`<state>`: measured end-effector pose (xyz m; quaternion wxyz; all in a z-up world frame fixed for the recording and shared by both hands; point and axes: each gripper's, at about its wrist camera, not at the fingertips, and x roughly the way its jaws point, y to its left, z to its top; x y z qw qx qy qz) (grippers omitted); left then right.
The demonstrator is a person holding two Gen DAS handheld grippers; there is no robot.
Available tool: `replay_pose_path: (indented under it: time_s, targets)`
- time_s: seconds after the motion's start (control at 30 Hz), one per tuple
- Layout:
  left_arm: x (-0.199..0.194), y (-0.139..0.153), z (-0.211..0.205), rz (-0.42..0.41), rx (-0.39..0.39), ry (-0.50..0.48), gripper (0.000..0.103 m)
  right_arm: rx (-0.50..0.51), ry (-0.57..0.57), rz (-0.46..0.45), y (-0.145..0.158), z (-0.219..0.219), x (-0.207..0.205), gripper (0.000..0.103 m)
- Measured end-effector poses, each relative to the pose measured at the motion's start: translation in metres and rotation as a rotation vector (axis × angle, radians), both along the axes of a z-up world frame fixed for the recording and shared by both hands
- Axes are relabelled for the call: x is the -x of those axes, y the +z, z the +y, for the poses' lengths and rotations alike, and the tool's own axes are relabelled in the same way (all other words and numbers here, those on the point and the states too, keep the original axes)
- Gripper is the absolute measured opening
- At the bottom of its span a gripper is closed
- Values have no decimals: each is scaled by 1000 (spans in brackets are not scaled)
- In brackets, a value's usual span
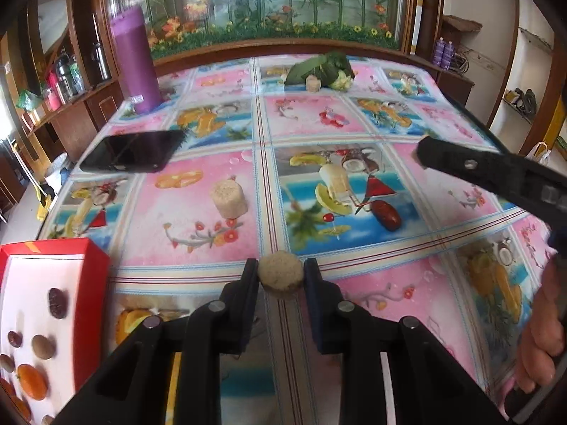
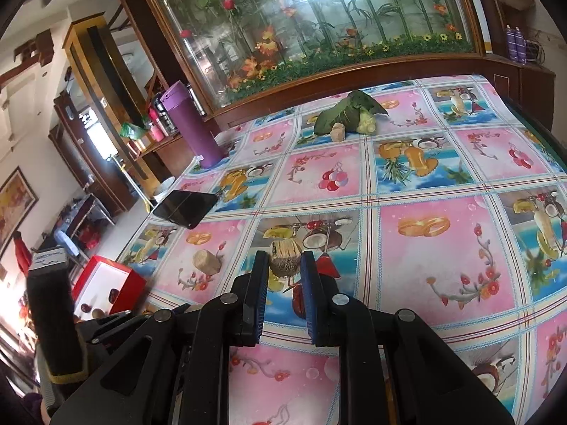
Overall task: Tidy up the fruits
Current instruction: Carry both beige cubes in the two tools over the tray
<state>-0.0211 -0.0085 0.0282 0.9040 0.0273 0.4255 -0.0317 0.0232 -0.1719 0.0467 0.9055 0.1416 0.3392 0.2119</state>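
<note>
My left gripper (image 1: 280,273) is shut on a round tan fruit (image 1: 280,273), held over the table's near part. My right gripper (image 2: 285,258) is shut on a fuzzy brown fruit with a tan cut face (image 2: 284,259), held above the tablecloth. The right gripper also shows in the left wrist view (image 1: 471,168) at the right. A red box with a white inside (image 1: 42,304) sits at the lower left and holds several small fruits, among them an orange one (image 1: 32,381); it also shows in the right wrist view (image 2: 106,283). A red date (image 1: 387,215) lies on the cloth.
A tan block (image 1: 228,199) stands mid-table; another (image 1: 313,83) stands by a leafy cauliflower (image 1: 324,69) at the far edge. A black phone (image 1: 133,151) and a purple bottle (image 1: 136,60) are at the left. A glass-fronted wooden cabinet (image 1: 269,7) is behind.
</note>
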Motion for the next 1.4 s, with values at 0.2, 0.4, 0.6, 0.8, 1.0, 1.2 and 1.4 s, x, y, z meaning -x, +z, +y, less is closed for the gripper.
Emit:
replay_pose_path:
  time_s: [0.2,0.4,0.6,0.8,1.0,1.2,1.4]
  targets:
    - [45,40,5,-135,6,-20,28,0,-37,-31,-2,-6,-1,18]
    - [84,71,22,-237,35,-19,28,22,-89,-28,-8,-11,-5,18]
    - [111,95,50,-325,59,10,28,37,-134,-28,-10,-11,-1,18]
    - [129,111,84,-398,74,70,28,-23,-102,-71,4,14,19,18]
    - [140,117,124,-433,74,158,28,-99,36,-69,15,73,40,17]
    - [152,110,164,-434,59,256,28,-128,196,-81,25,134,72,17]
    - [170,90,208,-398,34,369,28,-123,318,-85,36,178,101,17]
